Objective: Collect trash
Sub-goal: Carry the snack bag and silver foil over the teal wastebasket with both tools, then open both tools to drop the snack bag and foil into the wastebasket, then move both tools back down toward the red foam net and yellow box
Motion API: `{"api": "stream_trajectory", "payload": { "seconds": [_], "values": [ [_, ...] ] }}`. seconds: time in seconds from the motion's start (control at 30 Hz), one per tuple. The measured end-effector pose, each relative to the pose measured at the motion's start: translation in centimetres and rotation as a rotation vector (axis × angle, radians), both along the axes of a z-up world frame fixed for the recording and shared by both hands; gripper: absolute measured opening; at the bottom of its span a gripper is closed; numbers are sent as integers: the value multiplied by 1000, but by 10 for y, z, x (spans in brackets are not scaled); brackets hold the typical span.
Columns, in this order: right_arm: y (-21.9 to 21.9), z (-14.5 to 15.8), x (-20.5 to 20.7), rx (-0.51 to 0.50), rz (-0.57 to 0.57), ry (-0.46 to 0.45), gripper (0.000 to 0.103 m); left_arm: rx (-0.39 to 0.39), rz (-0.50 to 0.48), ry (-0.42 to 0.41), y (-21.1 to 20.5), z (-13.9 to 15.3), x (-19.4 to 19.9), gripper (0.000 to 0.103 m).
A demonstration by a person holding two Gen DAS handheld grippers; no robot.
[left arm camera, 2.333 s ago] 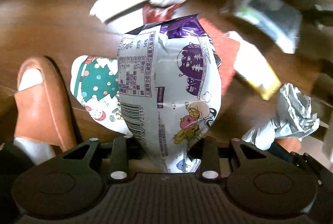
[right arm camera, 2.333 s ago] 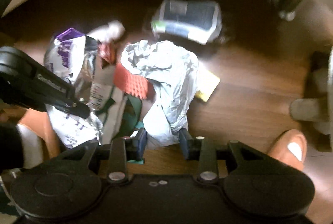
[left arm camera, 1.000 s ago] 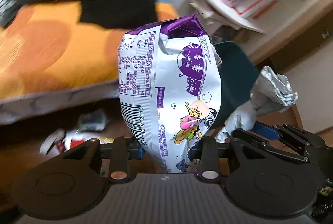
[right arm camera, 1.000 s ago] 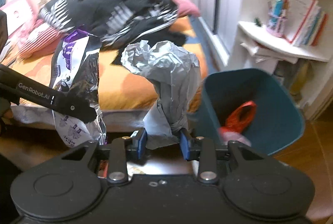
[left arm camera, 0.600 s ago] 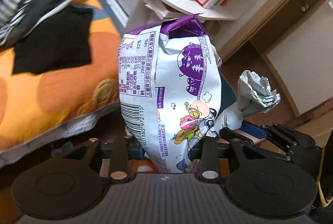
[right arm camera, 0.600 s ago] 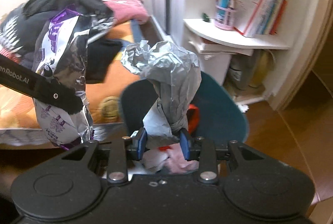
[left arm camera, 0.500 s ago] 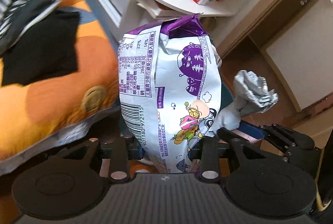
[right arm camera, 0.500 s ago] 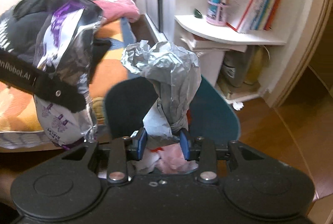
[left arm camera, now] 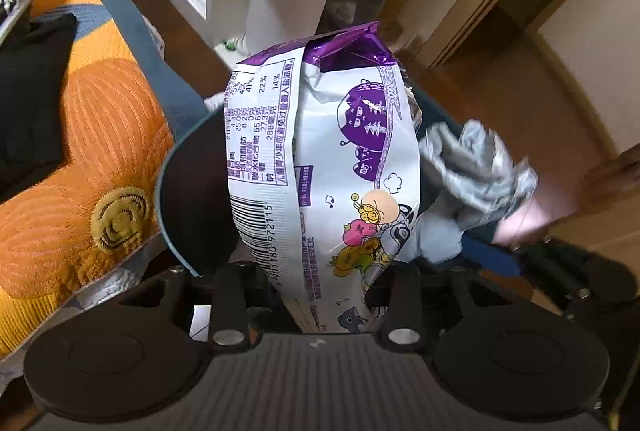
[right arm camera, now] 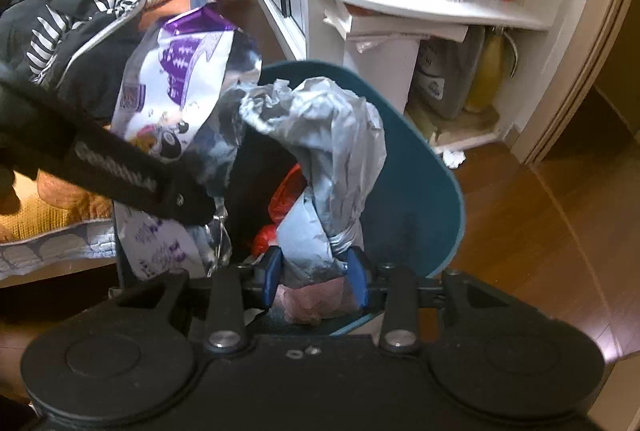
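Snack bag (left arm camera: 320, 167) pinched in left tool (left arm camera: 320, 295)

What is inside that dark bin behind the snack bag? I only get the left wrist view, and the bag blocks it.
Observer: The right wrist view looks into the bin. There is a red thing lying inside it.
Visitor: Anything else in there?
Observer: Yes, a pink lump sits lower down, near the camera.
Visitor: And the silver blur on my right?
Observer: That is a crumpled silver bag above the bin's opening. Its lower end sits between the blue jaws of the right gripper. I cannot tell whether they are pinching it.
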State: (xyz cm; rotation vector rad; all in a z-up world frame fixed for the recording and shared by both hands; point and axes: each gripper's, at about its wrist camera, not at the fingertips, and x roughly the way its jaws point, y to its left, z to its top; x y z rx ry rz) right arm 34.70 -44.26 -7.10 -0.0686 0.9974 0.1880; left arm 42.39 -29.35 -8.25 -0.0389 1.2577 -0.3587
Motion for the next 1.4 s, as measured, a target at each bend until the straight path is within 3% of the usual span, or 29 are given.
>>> {"api": "stream_trajectory", "payload": {
  "seconds": [0.1,0.17,0.37,0.53,0.83,1.4],
  "values": [
    [0,-9,1,5,3,15,37,32,-4,21,-1,-16,3,40],
    [1,-12,0,-5,14,19,36,43,2,36,-2,-25,5,54],
    [-1,-9,-4,5,18,7,38,52,-6,33,-8,-33,7,69],
    [-6,3,-13,18,16,-20,40,48,-17,29,-9,-26,3,70],
    [-4,40,-37,62,26,-70,41,19,-10,-34,11,13,-26,70],
    [71,111,-97,126,183,-144,43,-45,70,-162,101,99,-123,70]
  ]
}}
